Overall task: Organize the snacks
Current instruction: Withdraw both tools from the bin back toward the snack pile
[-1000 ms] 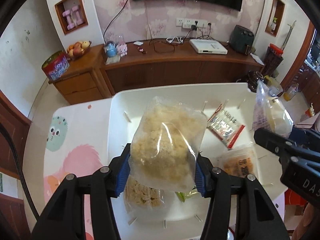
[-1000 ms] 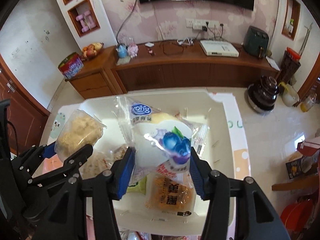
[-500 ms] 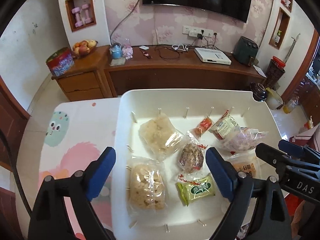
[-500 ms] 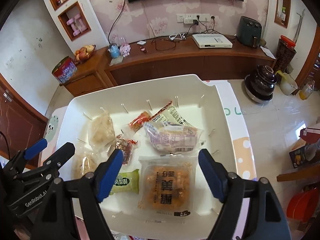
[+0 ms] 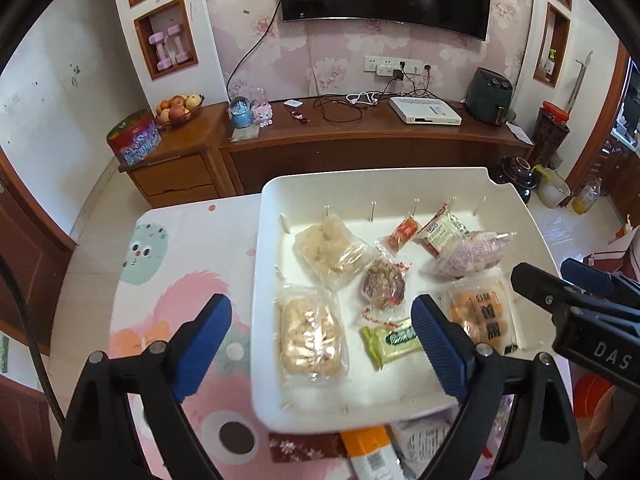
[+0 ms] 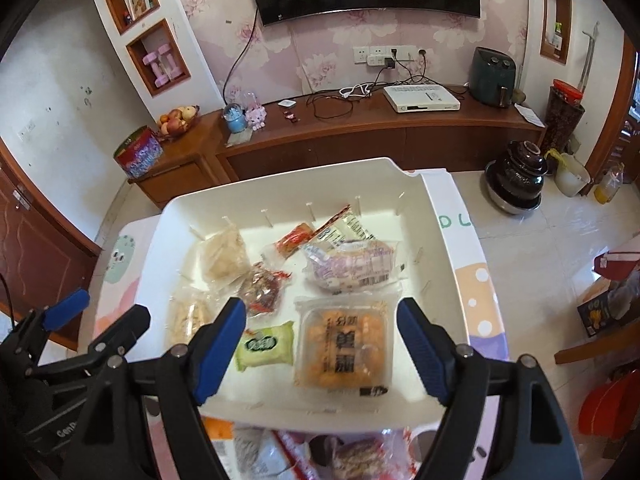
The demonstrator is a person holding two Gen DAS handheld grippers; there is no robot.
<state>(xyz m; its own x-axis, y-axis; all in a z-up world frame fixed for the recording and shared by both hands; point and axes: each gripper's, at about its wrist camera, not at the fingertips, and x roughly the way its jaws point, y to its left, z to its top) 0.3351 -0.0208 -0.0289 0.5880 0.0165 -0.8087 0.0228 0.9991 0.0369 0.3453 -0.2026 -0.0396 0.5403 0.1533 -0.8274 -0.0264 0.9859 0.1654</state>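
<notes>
White bin (image 5: 400, 178) sits on the cartoon-print table (image 5: 168, 288), holding the snacks: two pale clear packs (image 5: 330, 250) (image 5: 310, 340) on the left, a dark round snack (image 5: 384, 282) mid-bin, a green bar (image 5: 394, 338) near the front. At right, an orange tray pack (image 6: 344, 344) with a blue-print bag (image 6: 352, 266) behind it, and a small red packet (image 6: 294, 240) and a striped sachet (image 6: 352, 228) toward the back wall.

Hard to read: print on the packs is too small or blurred. The left finger (image 5: 438, 350) covers the green bar's right end. More packets (image 6: 320, 452) lie on the table in front of the bin, cut off by the frame and the gripper bodies; contents unclear.

Left gripper (image 5: 320, 344): jaws wide apart, nothing between them, poised above the bin's front left. Right gripper (image 6: 320, 348): jaws likewise spread and empty, above the front right, straddling the orange tray pack in view. The two sit side by side, not touching.
</notes>
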